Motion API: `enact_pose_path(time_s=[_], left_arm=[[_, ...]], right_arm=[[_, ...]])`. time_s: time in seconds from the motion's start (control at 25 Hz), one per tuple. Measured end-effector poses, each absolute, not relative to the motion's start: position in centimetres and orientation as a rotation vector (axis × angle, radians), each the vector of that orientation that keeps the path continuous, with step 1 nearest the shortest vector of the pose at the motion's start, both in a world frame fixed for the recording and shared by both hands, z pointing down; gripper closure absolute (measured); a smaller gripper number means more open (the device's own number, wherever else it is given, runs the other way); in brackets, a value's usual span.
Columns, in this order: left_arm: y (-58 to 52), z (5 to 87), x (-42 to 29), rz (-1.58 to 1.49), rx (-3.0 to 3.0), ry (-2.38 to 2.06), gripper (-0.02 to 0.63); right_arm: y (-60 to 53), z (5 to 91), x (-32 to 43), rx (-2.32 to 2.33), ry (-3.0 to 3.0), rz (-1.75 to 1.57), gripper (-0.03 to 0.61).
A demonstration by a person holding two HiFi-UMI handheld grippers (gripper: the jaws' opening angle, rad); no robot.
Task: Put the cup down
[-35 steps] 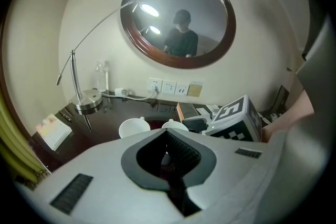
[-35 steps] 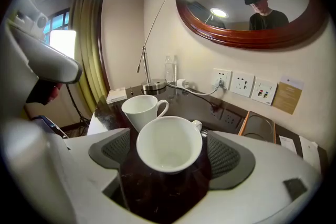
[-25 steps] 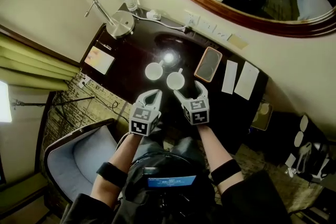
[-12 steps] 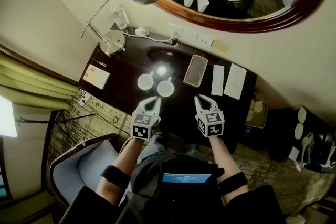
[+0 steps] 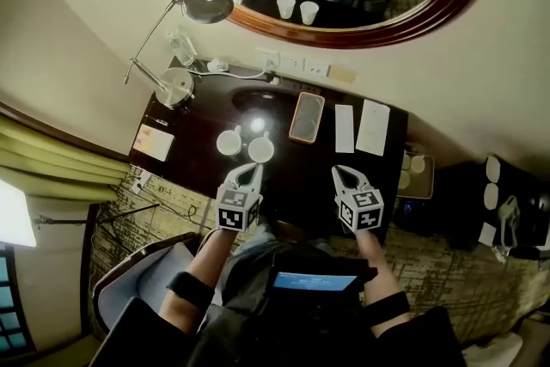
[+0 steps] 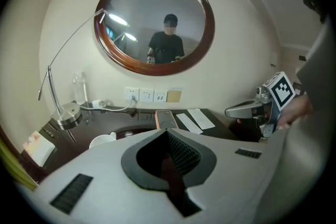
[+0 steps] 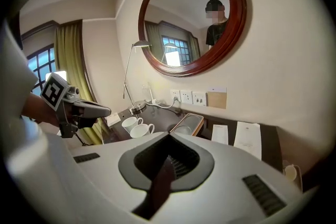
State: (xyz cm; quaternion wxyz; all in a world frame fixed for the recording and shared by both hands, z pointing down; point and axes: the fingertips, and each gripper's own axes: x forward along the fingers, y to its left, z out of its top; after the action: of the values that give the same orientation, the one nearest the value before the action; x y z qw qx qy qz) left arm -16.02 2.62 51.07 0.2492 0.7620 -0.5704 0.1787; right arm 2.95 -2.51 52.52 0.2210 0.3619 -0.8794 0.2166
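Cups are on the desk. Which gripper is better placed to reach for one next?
Left, probably. The left gripper sits just short of the nearer cup; the right gripper, fingers just closed empty, is further aside.

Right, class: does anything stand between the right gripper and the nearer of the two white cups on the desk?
Nothing visible does. Only bare desk lies between the right gripper and the nearer cup; the tray sits further back. The gripper's jaws have just been closing, on nothing.
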Motion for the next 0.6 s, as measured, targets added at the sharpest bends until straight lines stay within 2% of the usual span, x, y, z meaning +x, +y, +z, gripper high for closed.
enact_pose_path(time_s=[0.6], left_arm=[[3.1,51.9,-12.0,0.501,2.143,-1.478,0.614]], right_arm=[[-0.7,53.4,5.8,0.984,-2.404,0.591,0.578]])
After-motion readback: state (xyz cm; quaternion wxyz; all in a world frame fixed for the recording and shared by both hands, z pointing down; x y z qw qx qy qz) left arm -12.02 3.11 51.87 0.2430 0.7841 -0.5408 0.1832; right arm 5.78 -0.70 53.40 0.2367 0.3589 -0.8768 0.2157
